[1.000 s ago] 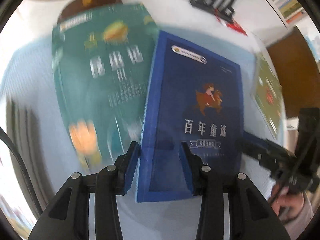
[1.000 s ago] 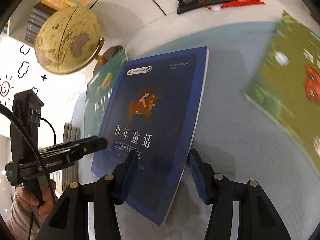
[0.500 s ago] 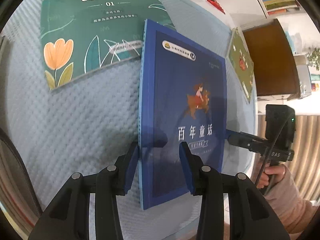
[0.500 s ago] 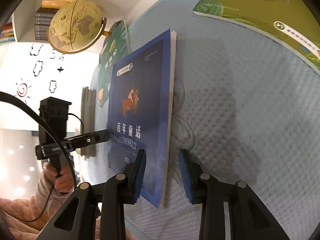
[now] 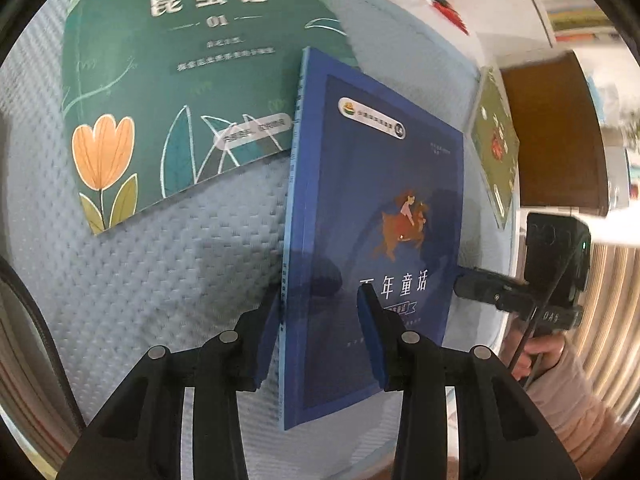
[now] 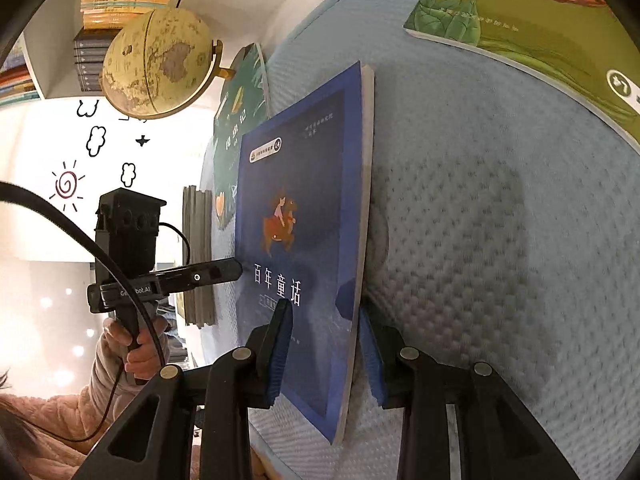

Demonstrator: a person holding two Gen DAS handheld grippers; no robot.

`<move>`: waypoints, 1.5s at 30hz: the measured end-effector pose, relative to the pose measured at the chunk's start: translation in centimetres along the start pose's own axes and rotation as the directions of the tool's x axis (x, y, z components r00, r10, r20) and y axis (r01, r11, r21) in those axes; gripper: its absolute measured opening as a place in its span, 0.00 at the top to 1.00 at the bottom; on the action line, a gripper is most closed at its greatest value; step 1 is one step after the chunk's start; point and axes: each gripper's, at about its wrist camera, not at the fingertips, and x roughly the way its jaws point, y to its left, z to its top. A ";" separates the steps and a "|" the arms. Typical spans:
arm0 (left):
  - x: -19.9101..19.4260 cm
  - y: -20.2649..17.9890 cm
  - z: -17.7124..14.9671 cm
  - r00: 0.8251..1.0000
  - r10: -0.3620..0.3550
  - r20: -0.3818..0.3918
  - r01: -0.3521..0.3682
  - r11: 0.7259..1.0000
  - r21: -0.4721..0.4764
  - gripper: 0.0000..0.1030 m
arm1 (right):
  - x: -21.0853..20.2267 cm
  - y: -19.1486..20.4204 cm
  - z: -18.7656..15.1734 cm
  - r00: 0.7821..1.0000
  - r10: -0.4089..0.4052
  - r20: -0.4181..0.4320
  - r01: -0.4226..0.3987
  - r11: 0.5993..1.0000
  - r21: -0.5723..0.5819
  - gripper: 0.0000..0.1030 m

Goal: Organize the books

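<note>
While two claws grip (opposite edges), three books (image 5: 372, 220), one globe (image 6: 158, 62)

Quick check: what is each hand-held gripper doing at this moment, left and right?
Left hand-held gripper: shut on the spine edge of the blue book.
Right hand-held gripper: shut on the same blue book's page edge.

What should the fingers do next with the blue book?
Probably lift it a little, both sides together. The left fingers straddle the blue book's spine edge and the right fingers its page edge, so it looks gripped on both sides. Its far corner overlaps the green book, so rising first should avoid dragging that one.
</note>
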 end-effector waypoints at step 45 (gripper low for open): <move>-4.2 -1.7 -2.0 0.980 0.048 0.191 -0.045 0.999 -0.018 0.80 | -3.5 6.3 -1.0 0.983 -0.096 0.160 0.105 0.993 -0.054 0.91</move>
